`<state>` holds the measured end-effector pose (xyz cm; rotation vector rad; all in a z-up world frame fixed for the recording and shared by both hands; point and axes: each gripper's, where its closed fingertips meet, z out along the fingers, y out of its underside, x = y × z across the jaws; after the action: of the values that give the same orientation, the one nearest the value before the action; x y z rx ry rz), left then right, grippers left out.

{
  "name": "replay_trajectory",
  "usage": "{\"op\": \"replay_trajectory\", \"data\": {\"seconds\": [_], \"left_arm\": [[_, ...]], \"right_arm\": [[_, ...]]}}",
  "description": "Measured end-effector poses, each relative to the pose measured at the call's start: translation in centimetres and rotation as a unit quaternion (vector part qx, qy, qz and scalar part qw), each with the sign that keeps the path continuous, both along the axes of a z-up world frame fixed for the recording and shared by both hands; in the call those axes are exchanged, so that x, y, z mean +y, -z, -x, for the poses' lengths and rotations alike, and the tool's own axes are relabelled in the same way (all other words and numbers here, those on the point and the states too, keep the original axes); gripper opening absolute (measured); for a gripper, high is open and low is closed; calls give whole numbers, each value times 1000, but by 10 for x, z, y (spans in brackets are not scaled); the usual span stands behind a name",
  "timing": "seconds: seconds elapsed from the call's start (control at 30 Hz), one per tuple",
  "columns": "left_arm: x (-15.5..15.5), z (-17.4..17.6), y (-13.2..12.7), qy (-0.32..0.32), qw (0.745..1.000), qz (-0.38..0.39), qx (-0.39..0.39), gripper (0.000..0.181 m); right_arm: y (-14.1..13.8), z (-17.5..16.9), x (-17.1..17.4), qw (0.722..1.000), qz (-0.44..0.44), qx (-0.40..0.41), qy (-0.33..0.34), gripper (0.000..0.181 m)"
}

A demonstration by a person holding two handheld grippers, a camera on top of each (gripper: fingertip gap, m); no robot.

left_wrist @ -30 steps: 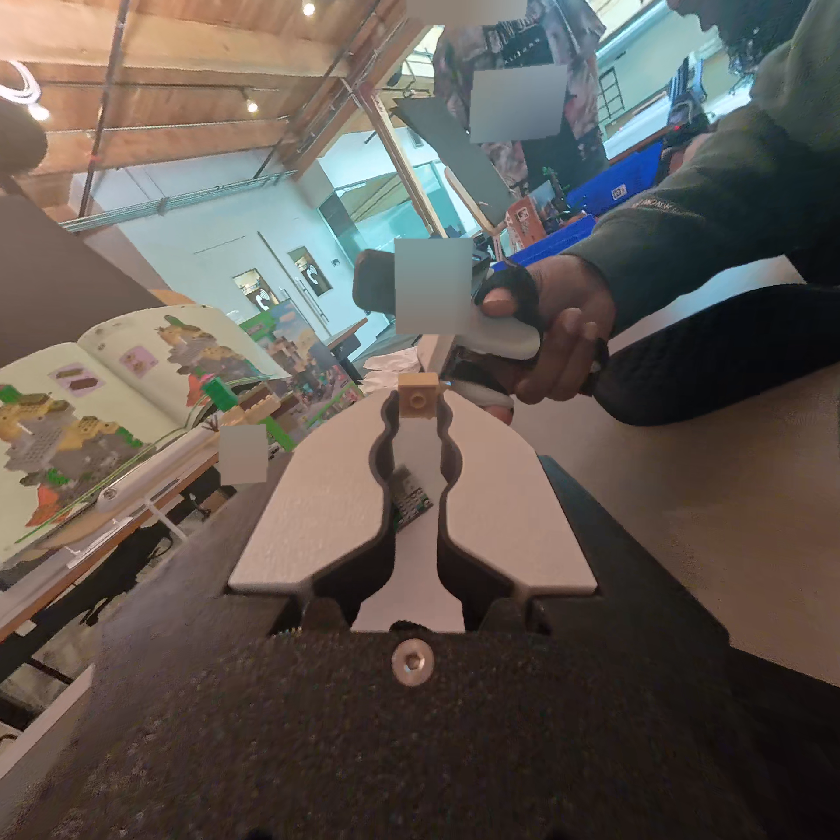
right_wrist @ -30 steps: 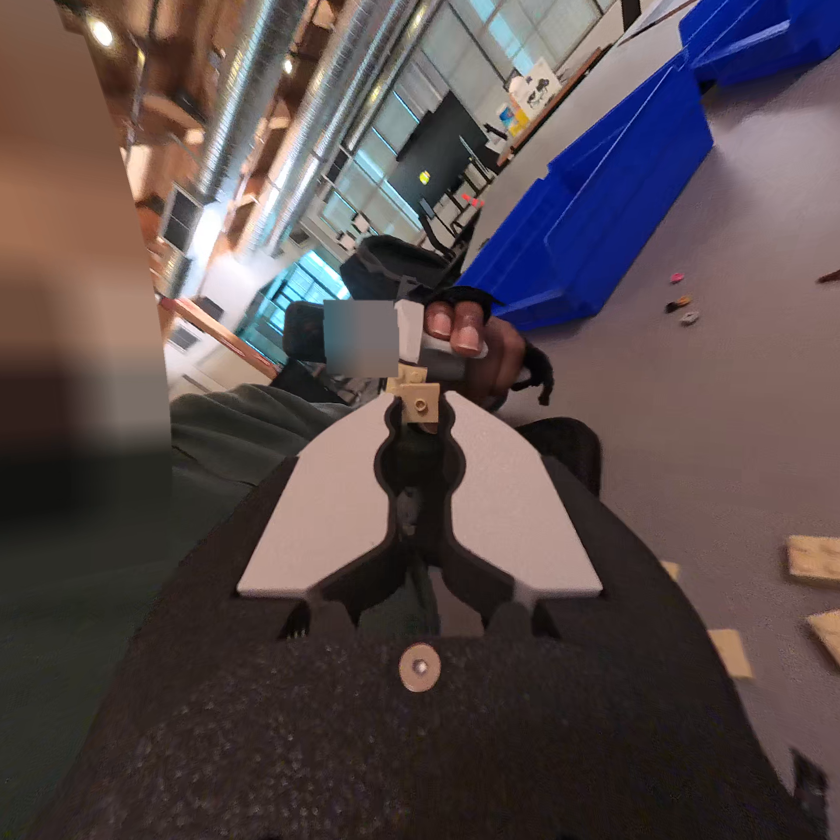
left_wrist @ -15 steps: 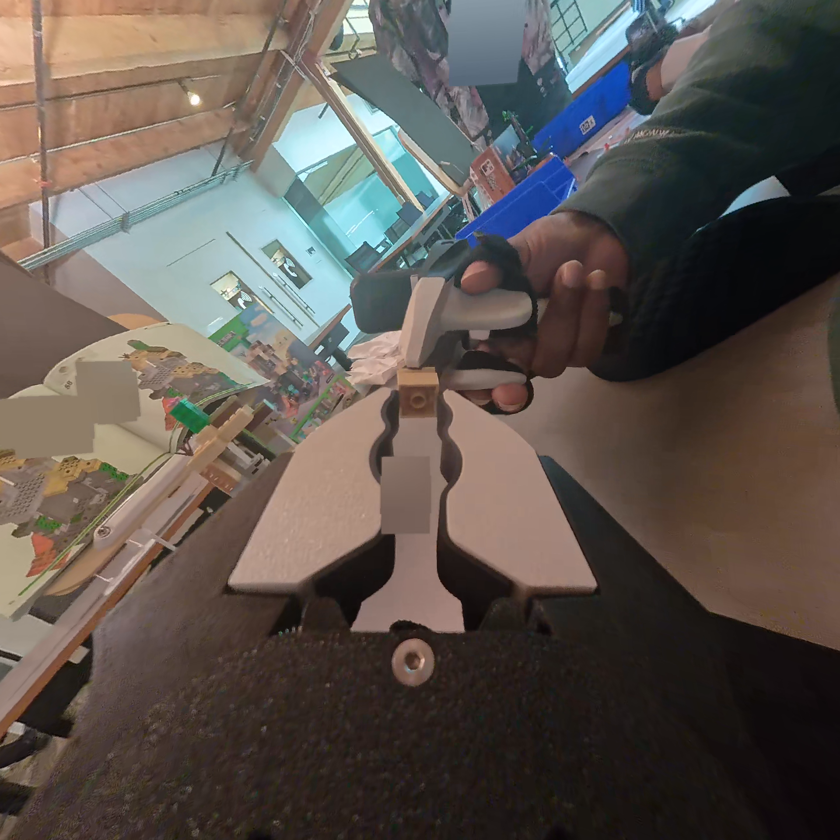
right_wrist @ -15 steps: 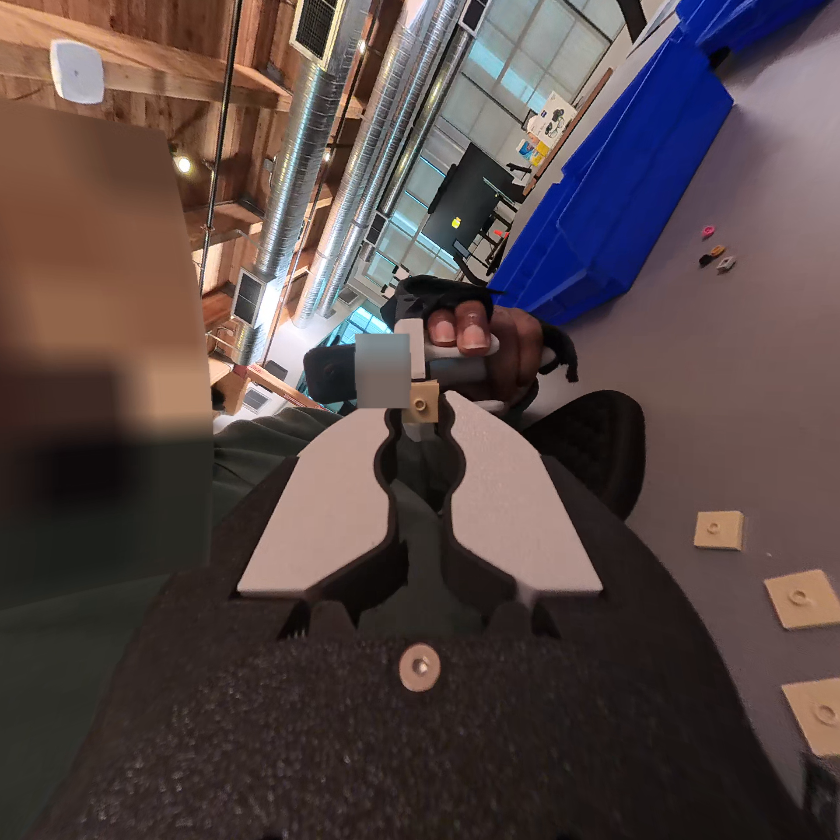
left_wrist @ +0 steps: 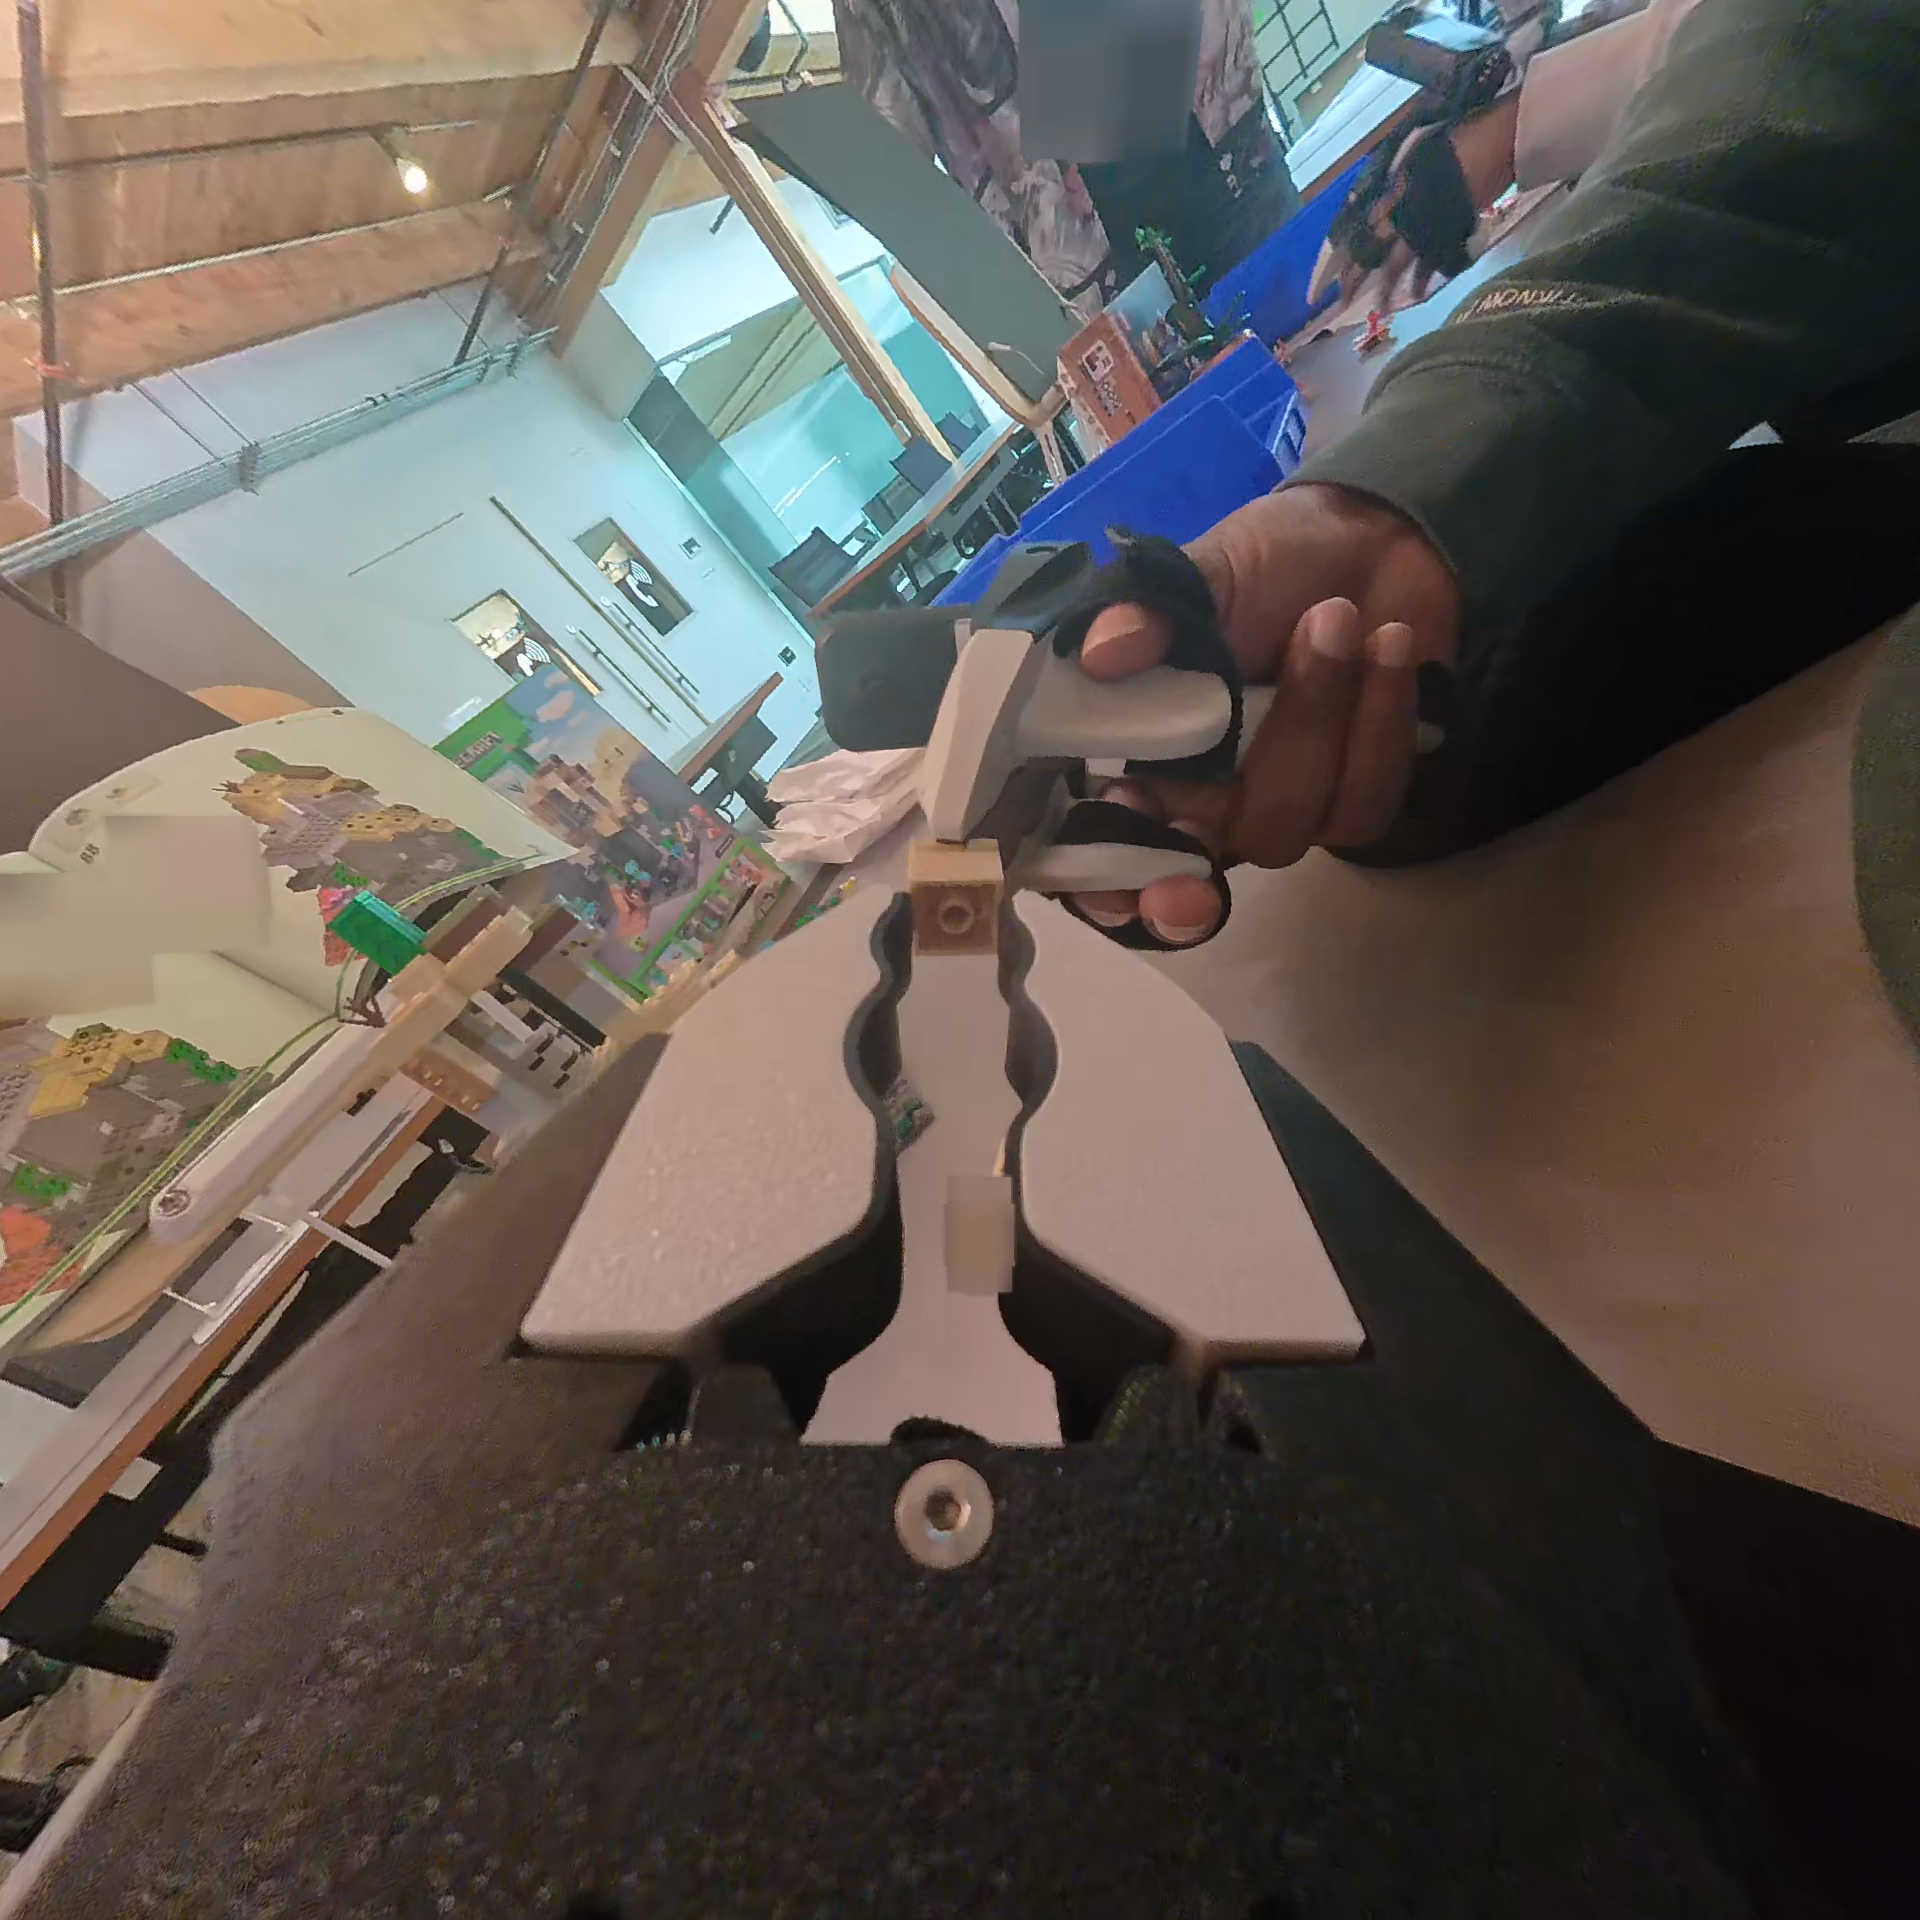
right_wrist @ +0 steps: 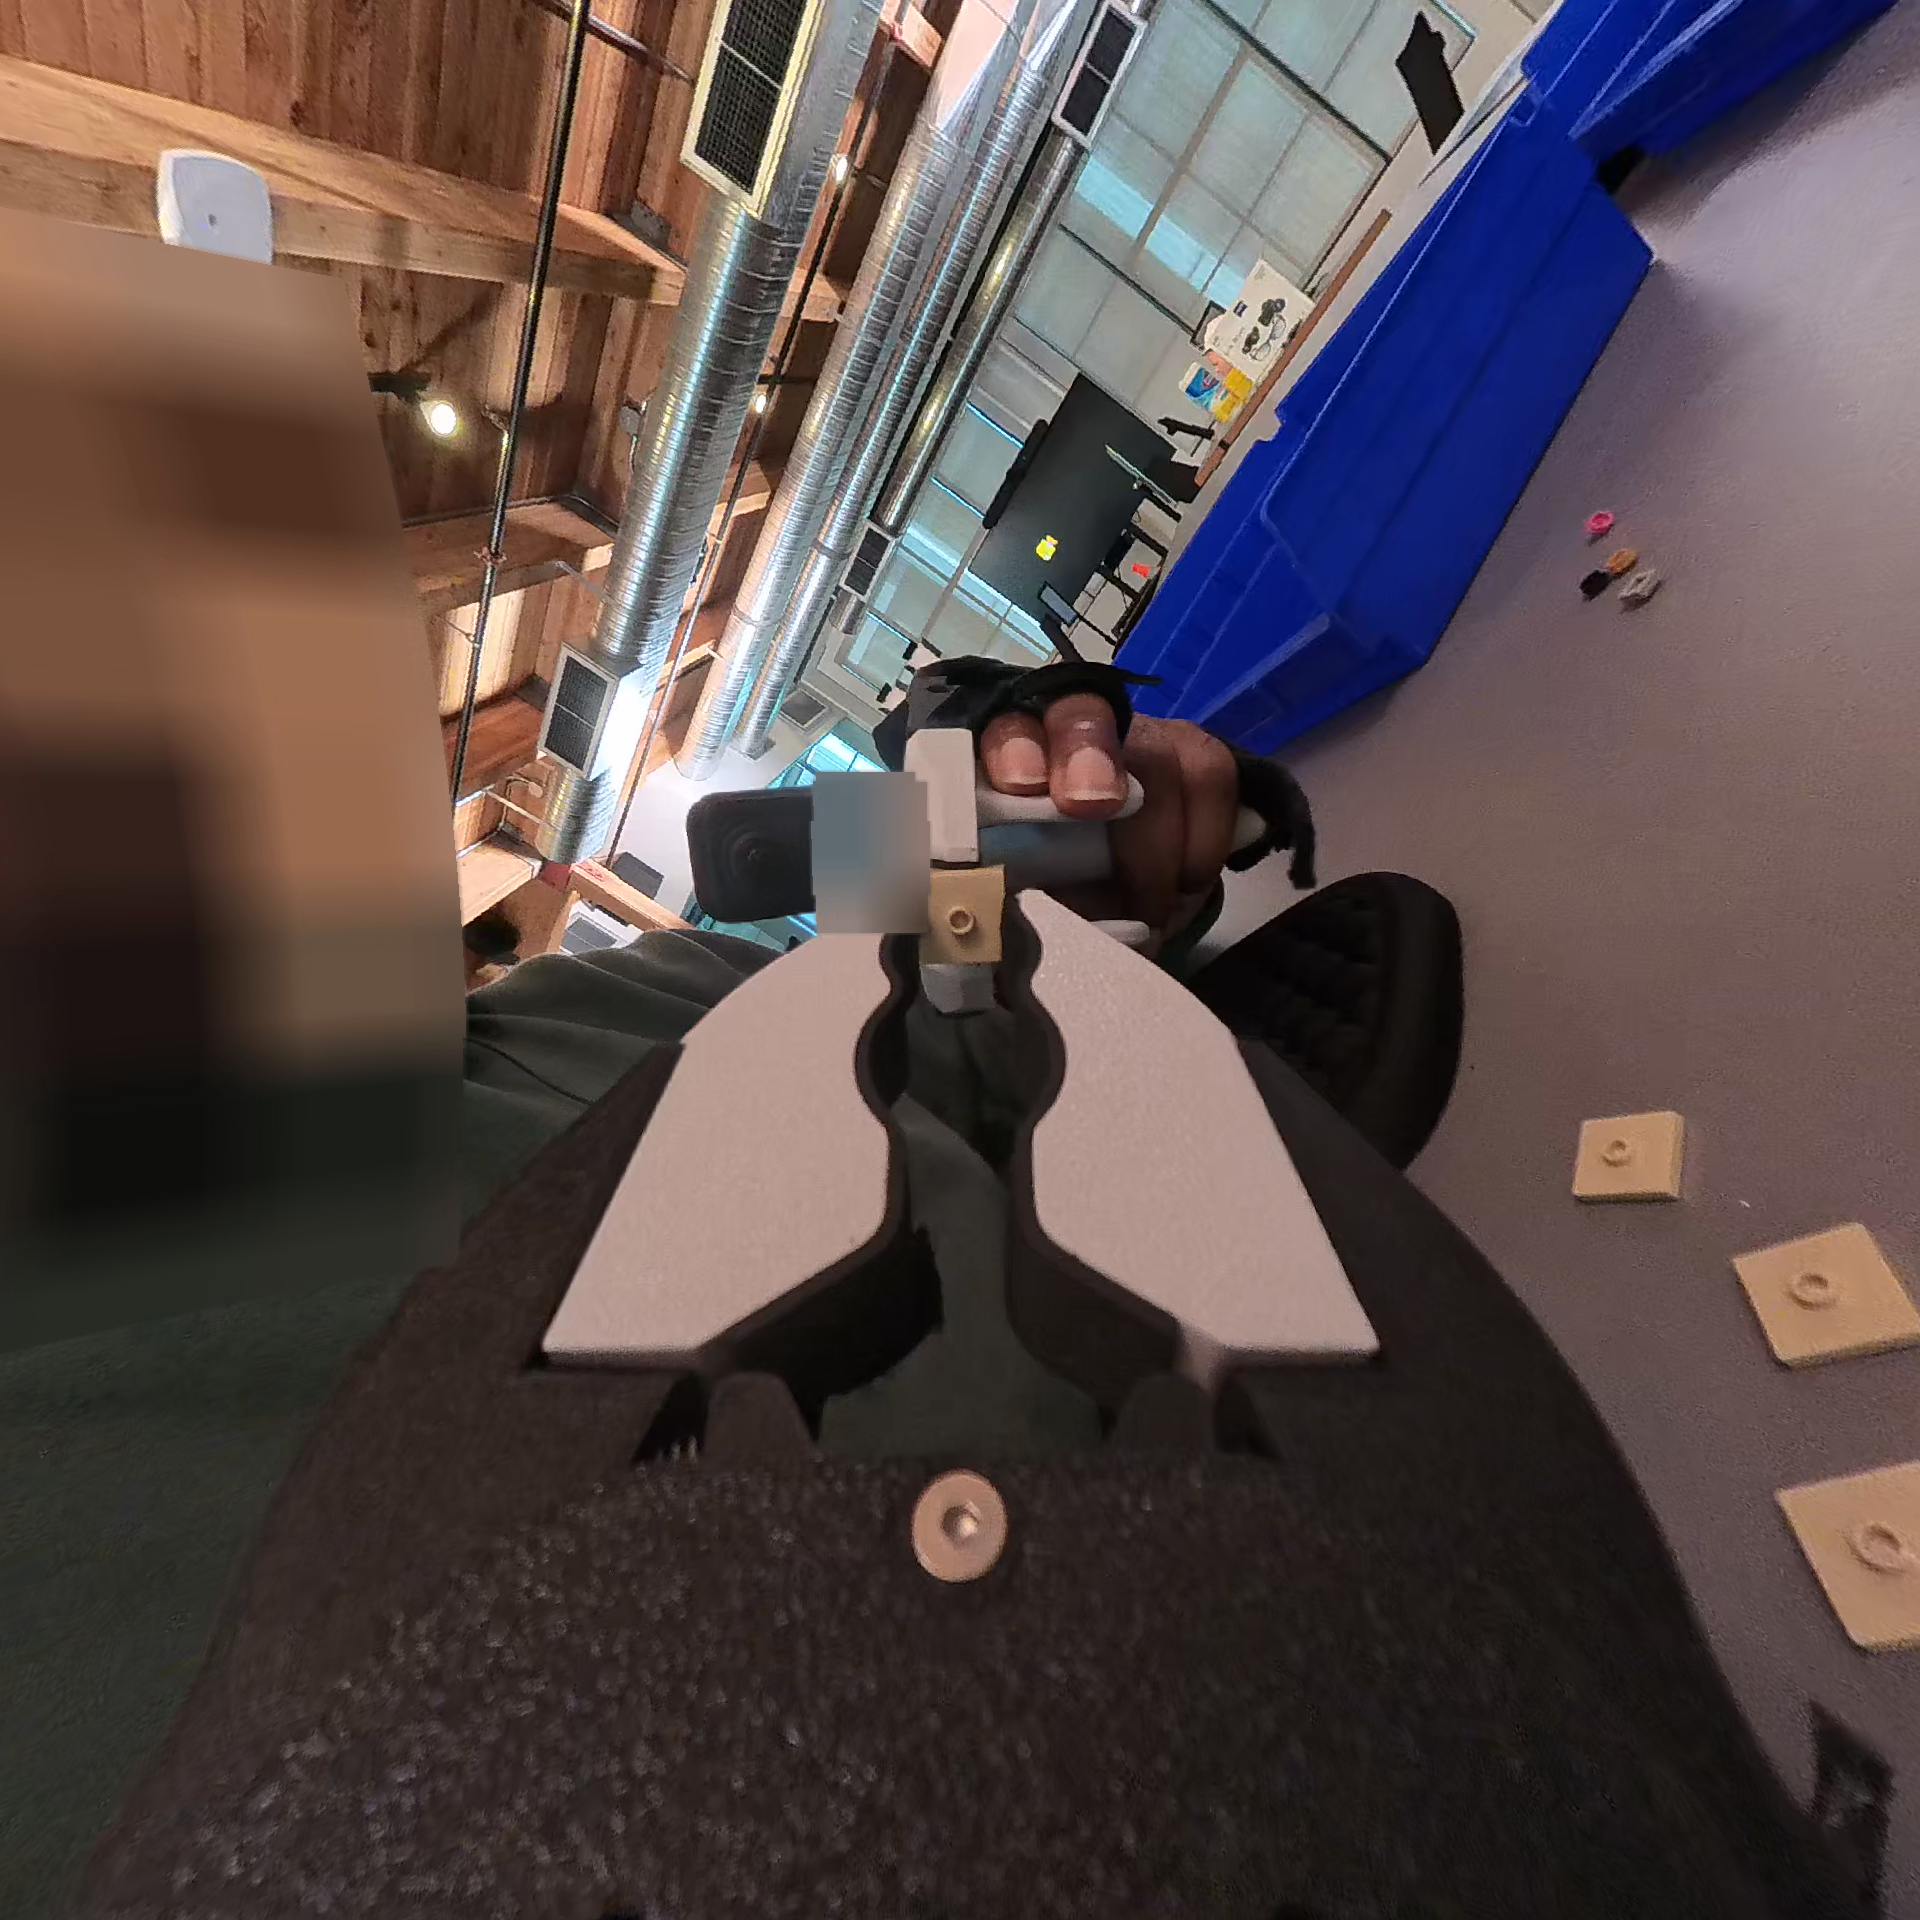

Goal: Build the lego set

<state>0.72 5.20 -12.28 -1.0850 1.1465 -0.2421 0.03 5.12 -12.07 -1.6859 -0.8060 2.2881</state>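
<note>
left gripper (left_wrist: 956, 920) clamping tan brick (left_wrist: 956, 912), blue bins (right_wrist: 1434, 436) contents hidden

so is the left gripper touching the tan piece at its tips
Touching. In the left wrist view the left gripper has its fingers closed against both sides of the tan piece.

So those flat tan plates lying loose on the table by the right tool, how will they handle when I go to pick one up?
The tan plates look thin and stiff, so probably light and unbending. Lying flat on the smooth grey table, one would likely slide rather than lift if nudged from the side. The edge is low, so the right tool may struggle to get under it.
</note>
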Motion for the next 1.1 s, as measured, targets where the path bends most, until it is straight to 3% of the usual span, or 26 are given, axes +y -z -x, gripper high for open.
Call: {"op": "replay_trajectory", "data": {"seconds": [0.33, 0.47, 0.63, 0.93, 1.1], "left_arm": [[-6, -4, 3, 10, 1000, -18, 12, 16], [-16, -19, 6, 33, 998, -43, 27, 19], [-7, -17, -13, 11, 998, -57, 10, 19], [-2, -28, 0, 21, 997, -48, 48, 19], [2, -37, -2, 28, 997, -52, 53, 19]], "right_arm": [[2, -1, -10, 999, 23, 11, -20, 15], [-1, 3, -28, 998, 24, 20, -57, 15], [-19, 3, -18, 998, -40, 15, -36, 14], [-5, -12, -10, 998, -34, -2, -47, 15], [1, -30, 3, 999, -36, -6, -30, 26]]}}
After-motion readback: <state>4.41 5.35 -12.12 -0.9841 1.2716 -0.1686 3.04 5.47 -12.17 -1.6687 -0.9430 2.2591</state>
